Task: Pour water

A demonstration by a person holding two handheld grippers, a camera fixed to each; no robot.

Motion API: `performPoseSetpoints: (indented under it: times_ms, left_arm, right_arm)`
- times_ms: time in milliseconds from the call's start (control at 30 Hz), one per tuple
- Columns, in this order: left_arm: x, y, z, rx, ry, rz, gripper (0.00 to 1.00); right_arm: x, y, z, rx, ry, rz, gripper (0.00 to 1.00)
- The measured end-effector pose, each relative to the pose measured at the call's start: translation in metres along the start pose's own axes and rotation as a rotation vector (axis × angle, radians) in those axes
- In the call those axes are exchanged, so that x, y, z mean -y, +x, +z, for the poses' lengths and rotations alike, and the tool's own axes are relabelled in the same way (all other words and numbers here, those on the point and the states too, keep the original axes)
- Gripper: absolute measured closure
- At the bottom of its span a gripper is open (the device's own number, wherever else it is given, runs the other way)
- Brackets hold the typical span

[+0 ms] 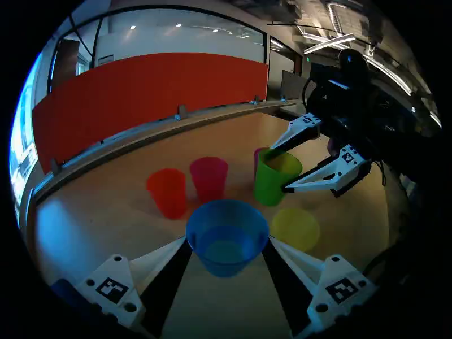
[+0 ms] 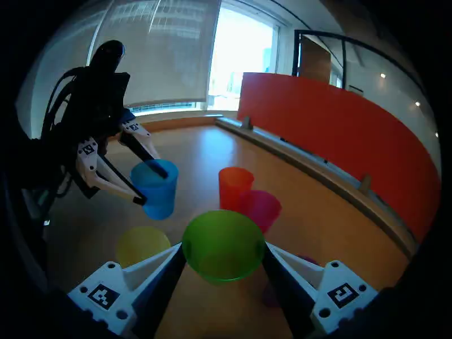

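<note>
Broad wooden desk [image 1: 113,209] underneath, long red panel [image 1: 152,96] standing along its far edge.

Left gripper [image 1: 227,243] clamped on the blue cup [image 1: 227,226], both fingers pressing its sides just below the rim, cup upright. Right gripper [image 2: 223,248] clamped the same way on the green cup [image 2: 223,257], upright too, mouth wide open to the camera. Blue and green near each other over the middle of the desk, rims not touching. Hard to tell whether either base rests on the wood.

Three loose cups around them: orange cup [image 1: 168,192] and pink cup [image 1: 209,178] side by side toward the far edge, yellow cup [image 1: 295,227] low between the two held ones.

Paler patch low inside the blue cup, possibly water, too dim to call. Likely the pourer, then, with green as the receiver.

Now for a clean pour: bring the blue rim just above the green mouth, hold green level and steady, tip blue slowly from the wrist, watch the stream and not the cup. Keep the squeeze gentle, since thin plastic walls probably flex. Mind the yellow cup underneath when closing the gap.
</note>
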State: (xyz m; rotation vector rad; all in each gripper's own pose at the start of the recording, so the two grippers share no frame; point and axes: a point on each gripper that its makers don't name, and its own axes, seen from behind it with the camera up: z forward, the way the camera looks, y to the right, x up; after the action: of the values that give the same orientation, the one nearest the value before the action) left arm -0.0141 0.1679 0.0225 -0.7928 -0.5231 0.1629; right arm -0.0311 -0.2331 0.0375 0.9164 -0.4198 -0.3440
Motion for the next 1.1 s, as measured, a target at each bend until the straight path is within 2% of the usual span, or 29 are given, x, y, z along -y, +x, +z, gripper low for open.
performPoseSetpoints:
  times_ms: [267,567,867,1100]
  left_arm:
    - [0.003,0.032,-0.013,-0.077,0.026,0.008,0.15]
    - [0.004,0.074,-0.03,-0.204,0.046,0.009,0.15]
    - [-0.003,0.108,-0.046,-0.316,0.054,0.009,0.16]
    - [-0.005,0.124,-0.056,-0.384,0.062,-0.013,0.16]
  right_arm:
    - [-0.005,0.041,-0.025,-0.084,-0.035,0.004,0.08]
    - [-0.009,0.084,-0.055,-0.194,-0.061,0.018,0.07]
    - [-0.004,0.108,-0.076,-0.278,-0.065,0.028,0.07]
    - [0.001,0.119,-0.085,-0.325,-0.063,0.04,0.07]
